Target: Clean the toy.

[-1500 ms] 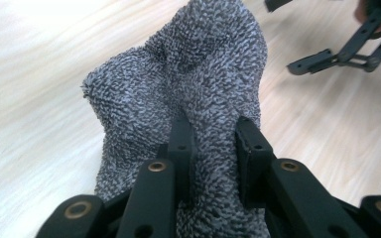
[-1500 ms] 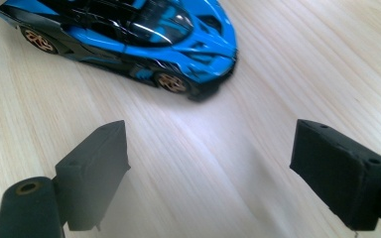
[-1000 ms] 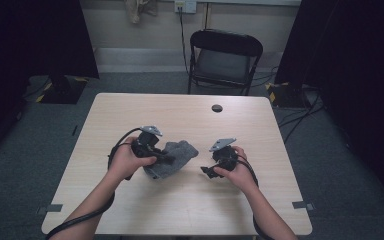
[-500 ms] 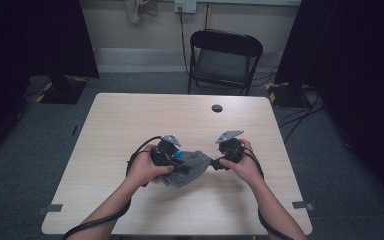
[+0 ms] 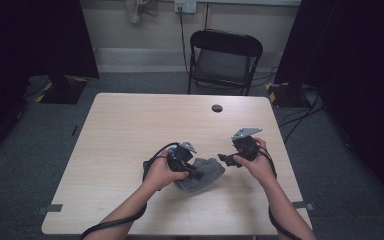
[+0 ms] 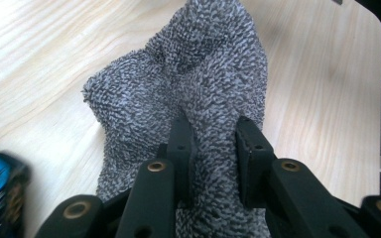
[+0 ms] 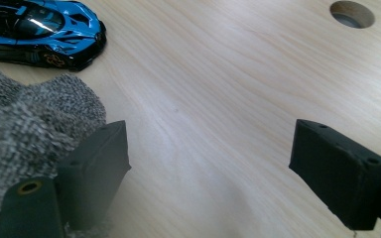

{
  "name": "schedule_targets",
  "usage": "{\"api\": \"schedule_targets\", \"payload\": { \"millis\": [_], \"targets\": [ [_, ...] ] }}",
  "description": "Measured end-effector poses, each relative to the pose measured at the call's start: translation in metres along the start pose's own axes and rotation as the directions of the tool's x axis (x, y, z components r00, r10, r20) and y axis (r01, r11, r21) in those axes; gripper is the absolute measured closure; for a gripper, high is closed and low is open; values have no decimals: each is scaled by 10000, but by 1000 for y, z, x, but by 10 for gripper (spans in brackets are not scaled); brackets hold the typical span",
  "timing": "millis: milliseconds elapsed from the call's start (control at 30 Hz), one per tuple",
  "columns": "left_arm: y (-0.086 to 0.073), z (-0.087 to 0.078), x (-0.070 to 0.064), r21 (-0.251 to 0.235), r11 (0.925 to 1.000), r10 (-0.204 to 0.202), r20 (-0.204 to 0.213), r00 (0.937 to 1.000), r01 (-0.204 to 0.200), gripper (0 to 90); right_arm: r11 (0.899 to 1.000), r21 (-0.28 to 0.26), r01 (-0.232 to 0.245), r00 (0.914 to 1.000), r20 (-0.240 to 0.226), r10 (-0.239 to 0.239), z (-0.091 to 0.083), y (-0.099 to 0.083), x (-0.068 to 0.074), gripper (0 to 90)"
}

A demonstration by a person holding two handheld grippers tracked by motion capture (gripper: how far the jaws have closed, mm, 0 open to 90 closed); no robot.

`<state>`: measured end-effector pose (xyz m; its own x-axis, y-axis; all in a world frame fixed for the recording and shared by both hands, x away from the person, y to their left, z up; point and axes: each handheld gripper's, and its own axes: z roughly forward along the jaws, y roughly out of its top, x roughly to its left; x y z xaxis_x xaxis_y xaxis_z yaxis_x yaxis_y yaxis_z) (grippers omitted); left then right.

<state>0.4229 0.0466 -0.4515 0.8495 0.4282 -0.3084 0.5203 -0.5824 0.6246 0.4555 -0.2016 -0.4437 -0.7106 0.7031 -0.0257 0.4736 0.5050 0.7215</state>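
Clearly our grey towel (image 6: pixel 198 89) is soft and limp, bunched on the table (image 5: pixel 130 130); our left gripper (image 6: pixel 212 148) pinches a raised fold. Our right gripper (image 7: pixel 228 163) gapes beside its edge, near the blue toy car (image 7: pixel 39 32); we'd grab a free corner.

Nubbly terry cloth (image 6: pixel 198 84); glossy toy car (image 7: pixel 39 32); smooth wood table (image 7: pixel 228 99)

Left tongs (image 6: pixel 212 148) pinching grey cloth (image 6: pixel 188 94), wooden table (image 6: pixel 44 64) beneath

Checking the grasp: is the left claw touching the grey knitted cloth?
Touching. In the left gripper view the left claw pinches a fold of the grey knitted cloth between its jaws.
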Motion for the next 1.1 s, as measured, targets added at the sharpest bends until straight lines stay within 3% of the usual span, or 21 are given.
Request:
{"api": "schedule_targets", "payload": {
  "millis": [400,667,800,867,967,1100],
  "targets": [
    [27,36,-13,180,9983,559,226,9982,-563,725,9998,-13,-220,9992,336,220,-14,-12,-12,150],
    [30,54,-17,317,9959,845,214,9962,-851,709,9994,13,-341,9984,460,340,-20,-19,-17,150],
    [29,52,-15,96,9965,833,222,9963,-835,590,9995,-7,-304,9987,398,304,-20,-19,-16,150],
    [28,47,-14,13,9956,939,-20,9956,-939,444,9996,-50,-282,9989,372,284,-20,-19,-15,150],
    [26,34,-12,-271,9941,1040,-335,9940,-1049,337,9996,-93,-258,9993,275,260,-20,-19,-13,151],
    [21,11,-5,-477,9932,1021,-880,9909,-1065,285,9999,-99,-51,9999,134,53,-19,-16,-9,150]
  ]
}}
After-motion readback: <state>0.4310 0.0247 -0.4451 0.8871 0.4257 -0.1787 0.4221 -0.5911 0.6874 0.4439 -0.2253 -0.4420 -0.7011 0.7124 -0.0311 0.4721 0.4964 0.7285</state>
